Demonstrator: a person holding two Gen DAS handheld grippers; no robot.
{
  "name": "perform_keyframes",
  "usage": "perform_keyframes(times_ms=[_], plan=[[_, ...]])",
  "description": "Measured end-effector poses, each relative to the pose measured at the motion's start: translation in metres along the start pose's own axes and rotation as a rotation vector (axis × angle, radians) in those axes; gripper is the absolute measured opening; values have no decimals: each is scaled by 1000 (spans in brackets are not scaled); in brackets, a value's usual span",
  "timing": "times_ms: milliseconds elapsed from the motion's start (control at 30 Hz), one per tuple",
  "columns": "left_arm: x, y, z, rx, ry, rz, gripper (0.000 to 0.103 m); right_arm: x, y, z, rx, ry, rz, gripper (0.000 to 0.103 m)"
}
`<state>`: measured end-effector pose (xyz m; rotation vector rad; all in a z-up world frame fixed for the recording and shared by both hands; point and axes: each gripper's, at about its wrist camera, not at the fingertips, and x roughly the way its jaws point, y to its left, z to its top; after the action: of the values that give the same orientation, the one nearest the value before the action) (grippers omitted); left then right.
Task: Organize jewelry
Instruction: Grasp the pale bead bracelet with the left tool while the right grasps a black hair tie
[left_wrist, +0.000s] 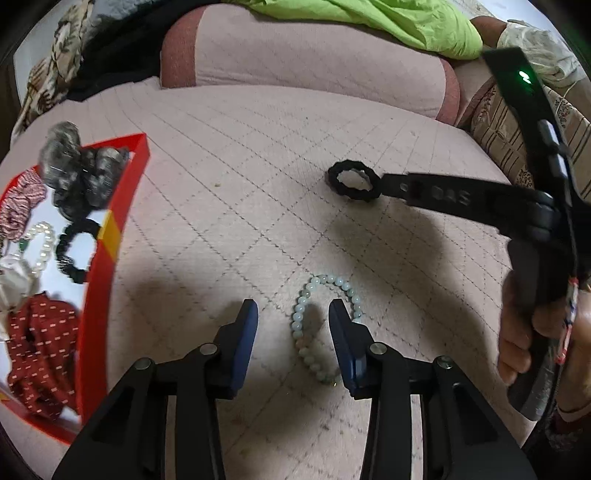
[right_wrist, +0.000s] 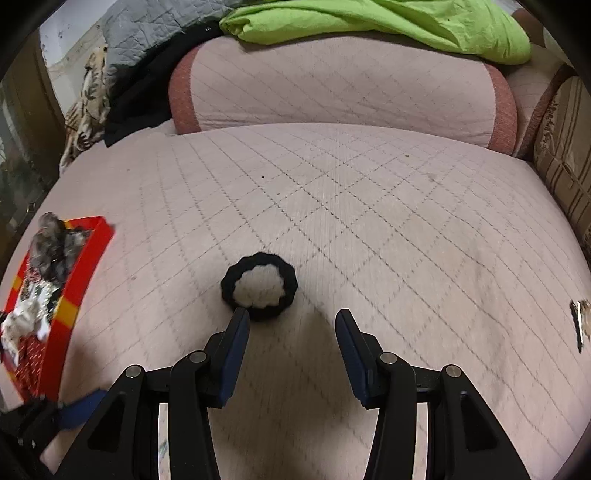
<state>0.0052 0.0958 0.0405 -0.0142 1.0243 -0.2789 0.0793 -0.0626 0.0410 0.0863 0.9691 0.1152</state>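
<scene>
Pale bead bracelet (left_wrist: 325, 325) lies between the angled-down left gripper's (left_wrist: 293, 310) parted, untouching pads.

Pale bead bracelet (left_wrist: 325, 325) between left gripper (left_wrist: 293, 314) fingers, untouched; black scrunchie (left_wrist: 353, 180) beyond; red box (left_wrist: 107, 258) left of fingers

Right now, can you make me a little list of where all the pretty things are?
surface: pink quilted bed cover
bead bracelet: pale green, lying on the cover between the open left tool fingers
black hair tie: on the cover, just ahead of the open right tool
red box: at left, holding a pearl bracelet and scrunchies
</scene>
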Motion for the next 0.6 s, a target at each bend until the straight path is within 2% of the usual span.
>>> perform_keyframes(times_ms=[167, 267, 467, 533, 600], plan=[[6, -4, 0, 36, -19, 27, 38, 26, -1, 4, -5, 23, -18, 52], [8, -6, -3, 58, -32, 45, 38, 34, -6, 7, 4, 12, -12, 52], [13, -12, -2, 84, -56, 75, 38, 41, 3, 8, -48, -18, -56, 52], [14, -11, -1, 76, -59, 71, 38, 43, 3, 8, -43, -24, -53, 51], [14, -11, -1, 70, -62, 70, 38, 43, 4, 9, -49, -28, -50, 43]])
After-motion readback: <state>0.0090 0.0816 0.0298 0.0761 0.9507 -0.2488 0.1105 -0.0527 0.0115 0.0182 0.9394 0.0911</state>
